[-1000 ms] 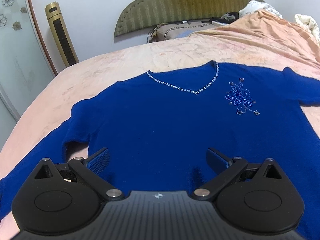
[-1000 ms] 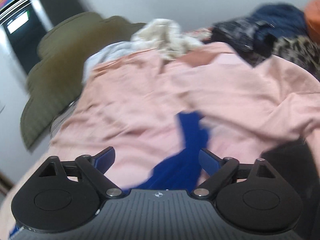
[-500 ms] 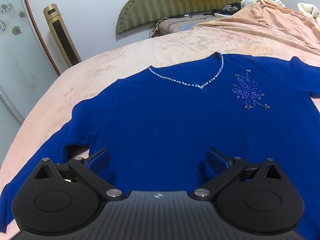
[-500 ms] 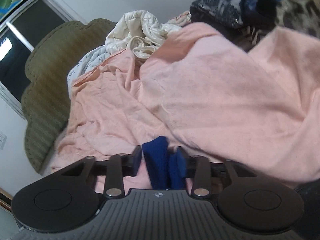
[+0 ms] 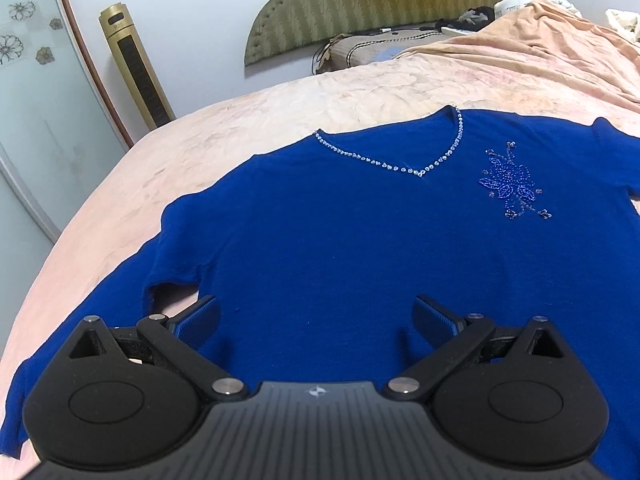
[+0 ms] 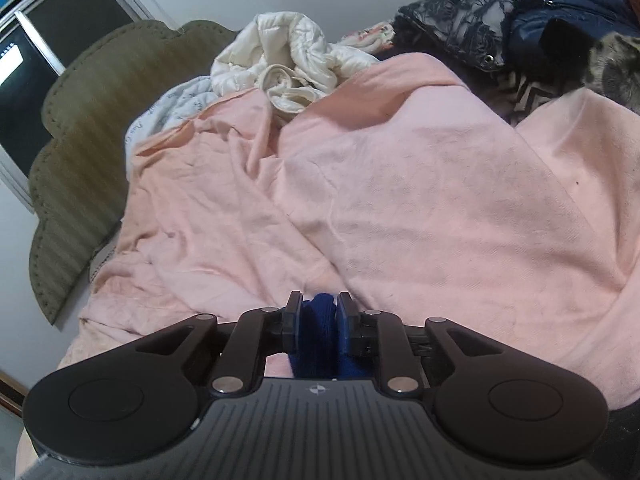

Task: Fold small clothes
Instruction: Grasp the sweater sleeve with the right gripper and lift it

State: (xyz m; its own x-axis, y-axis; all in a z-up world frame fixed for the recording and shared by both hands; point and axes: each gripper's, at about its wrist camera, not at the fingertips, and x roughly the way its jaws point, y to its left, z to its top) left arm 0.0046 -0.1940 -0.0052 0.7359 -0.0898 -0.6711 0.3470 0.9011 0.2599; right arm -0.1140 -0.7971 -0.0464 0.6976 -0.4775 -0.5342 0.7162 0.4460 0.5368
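A royal-blue V-neck sweater [image 5: 360, 232] with a beaded neckline and a bead flower lies flat, front up, on the pink bed cover [image 5: 224, 136]. My left gripper [image 5: 316, 308] hovers open over the sweater's lower body, beside the armpit of the left-hand sleeve, with nothing between its pads. In the right wrist view, my right gripper [image 6: 319, 308] is closing its jaws on a bunched fold of the same blue sweater [image 6: 318, 332], and both pads press on the cloth. Which part of the sweater this fold is stays hidden.
An olive padded headboard [image 5: 360, 4] stands at the far end, with a gold tower fan [image 5: 136, 68] by the wall. A rumpled pink blanket [image 6: 400, 200] rises ahead of the right gripper, with a cream quilt [image 6: 296, 60] and dark clothes [image 6: 520, 12] behind it.
My right gripper came down toward the blue cloth and its wide jaws narrowed onto the fold. The left gripper stayed where it was, still open.
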